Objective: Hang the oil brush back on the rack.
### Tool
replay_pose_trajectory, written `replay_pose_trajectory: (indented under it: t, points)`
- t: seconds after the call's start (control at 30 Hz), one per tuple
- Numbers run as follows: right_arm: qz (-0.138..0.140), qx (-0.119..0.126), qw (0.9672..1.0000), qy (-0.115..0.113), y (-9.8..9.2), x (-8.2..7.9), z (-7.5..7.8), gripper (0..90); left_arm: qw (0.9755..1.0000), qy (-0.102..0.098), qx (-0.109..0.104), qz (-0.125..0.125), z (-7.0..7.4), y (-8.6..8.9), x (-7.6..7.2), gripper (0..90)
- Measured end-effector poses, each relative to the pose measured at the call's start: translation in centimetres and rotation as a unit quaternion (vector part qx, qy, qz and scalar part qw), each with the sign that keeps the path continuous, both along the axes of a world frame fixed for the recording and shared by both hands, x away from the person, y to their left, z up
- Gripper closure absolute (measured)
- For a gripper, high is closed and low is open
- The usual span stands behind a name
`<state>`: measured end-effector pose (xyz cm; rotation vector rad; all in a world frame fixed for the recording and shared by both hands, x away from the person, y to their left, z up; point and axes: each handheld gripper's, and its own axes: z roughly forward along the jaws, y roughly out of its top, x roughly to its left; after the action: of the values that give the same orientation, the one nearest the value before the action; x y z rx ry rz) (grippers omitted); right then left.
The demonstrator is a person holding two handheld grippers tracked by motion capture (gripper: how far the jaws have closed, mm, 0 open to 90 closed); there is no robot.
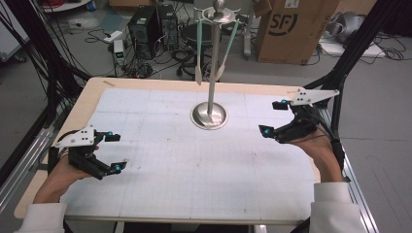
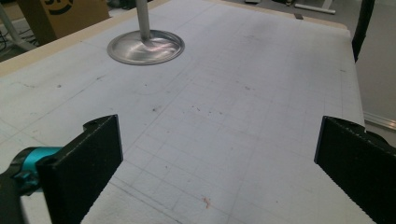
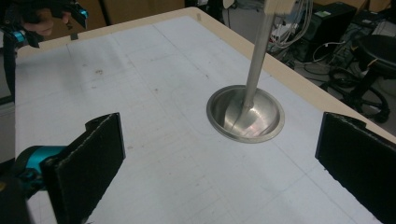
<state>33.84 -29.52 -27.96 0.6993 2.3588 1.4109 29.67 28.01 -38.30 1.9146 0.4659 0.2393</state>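
Observation:
A steel stand [image 1: 213, 63] rises from a round dished base [image 1: 209, 116] at the far middle of the white gridded mat [image 1: 194, 160]. From its top ring hang two pale green utensils [image 1: 199, 43] with cream ends. My left gripper [image 1: 115, 152] rests at the mat's left edge, open, with nothing between its jaws. At the right edge my right gripper [image 1: 272, 118] is open too and empty, pointing toward the stand. The base [image 2: 145, 46] lies far ahead in the left gripper view, and the same base [image 3: 246, 113] sits nearer in the right gripper view.
The wooden table edge [image 1: 87, 97] frames the mat. Beyond the table are computer towers [image 1: 145, 26], cables on the floor and a cardboard box [image 1: 291, 29]. Black frame poles [image 1: 350, 53] stand at the right side. The other hand's gripper [image 3: 28, 23] appears far off.

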Motion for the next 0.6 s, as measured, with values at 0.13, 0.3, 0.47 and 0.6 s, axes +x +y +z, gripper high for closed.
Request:
replay_pose_trajectory:
  t: [0.13, 0.3, 0.47, 0.6]
  points:
    - [-0.011, -0.006, 0.9999, 0.003, -0.5, -1.1, -1.9, 0.1, 1.0000, -0.001, -0.002, 0.003, -0.1, 0.1, -0.1, 1.7]
    - [-0.008, -0.007, 0.9999, 0.003, -1.0, -2.4, -4.0, 0.1, 1.0000, -0.002, -0.003, 0.006, -0.2, 0.3, -0.3, 1.7]
    - [-0.027, 0.003, 0.9996, 0.009, -1.8, -3.2, -6.0, 0.1, 0.9999, -0.005, -0.004, 0.008, -0.3, 0.3, -0.6, 1.7]
    - [-0.036, 0.019, 0.9991, 0.008, -2.2, -3.4, -7.5, 0.1, 0.9999, -0.003, -0.009, 0.010, -0.6, 0.3, -0.9, 1.7]
